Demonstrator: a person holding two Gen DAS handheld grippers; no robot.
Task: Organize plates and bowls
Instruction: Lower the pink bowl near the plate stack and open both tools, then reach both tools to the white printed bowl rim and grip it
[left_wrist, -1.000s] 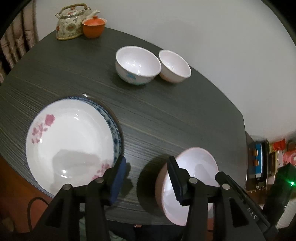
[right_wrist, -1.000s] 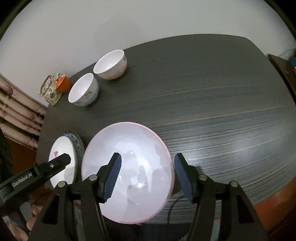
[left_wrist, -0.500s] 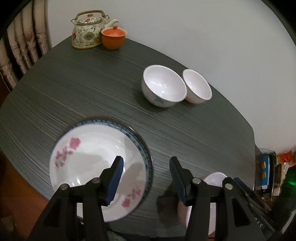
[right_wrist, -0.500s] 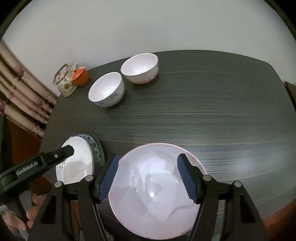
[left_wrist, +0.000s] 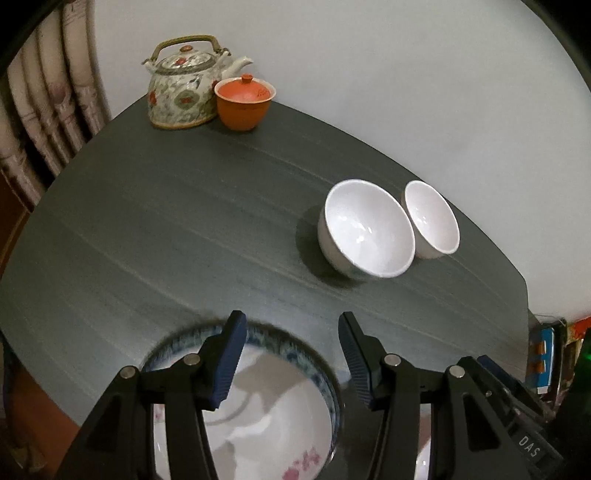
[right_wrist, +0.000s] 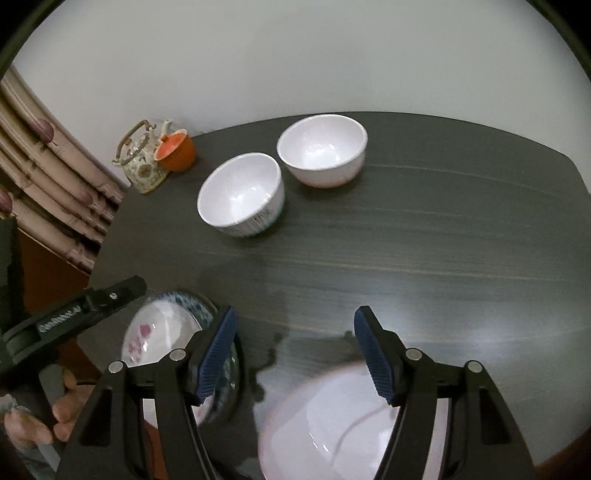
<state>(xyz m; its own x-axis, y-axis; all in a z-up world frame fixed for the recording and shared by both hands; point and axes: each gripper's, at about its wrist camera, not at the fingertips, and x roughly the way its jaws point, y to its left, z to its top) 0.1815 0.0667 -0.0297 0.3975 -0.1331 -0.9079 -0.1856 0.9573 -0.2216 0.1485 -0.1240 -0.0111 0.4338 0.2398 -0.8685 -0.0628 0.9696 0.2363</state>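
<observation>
**Plates stacked, bowls not yet gathered**

Dark wood-grain table (left_wrist: 155, 229) against a pale wall carries all the crockery, with a floral teapot (left_wrist: 183, 86) and an orange lidded cup (left_wrist: 243, 101) parked at its far corner (neither looks part of the job).

Done, as far as I can judge: two plates sit stacked at the near edge, a white plate with pink flowers (left_wrist: 266, 417) on top of a blue-rimmed plate (left_wrist: 295, 350).

Left to do: three bowls are apart from one another in two spots. A white bowl with blue print (right_wrist: 242, 195) and a plain white bowl (right_wrist: 321, 149) stand just beside each other at the far side; a wide pink-rimmed bowl (right_wrist: 332, 424) sits alone at the near edge, right of the plates.

The left gripper (left_wrist: 290, 341) hangs above the plate stack, jaws apart and empty. The right gripper (right_wrist: 295, 345) hovers over the pink-rimmed bowl; its jaws have just been opening, pads clear of the rim, nothing held
</observation>
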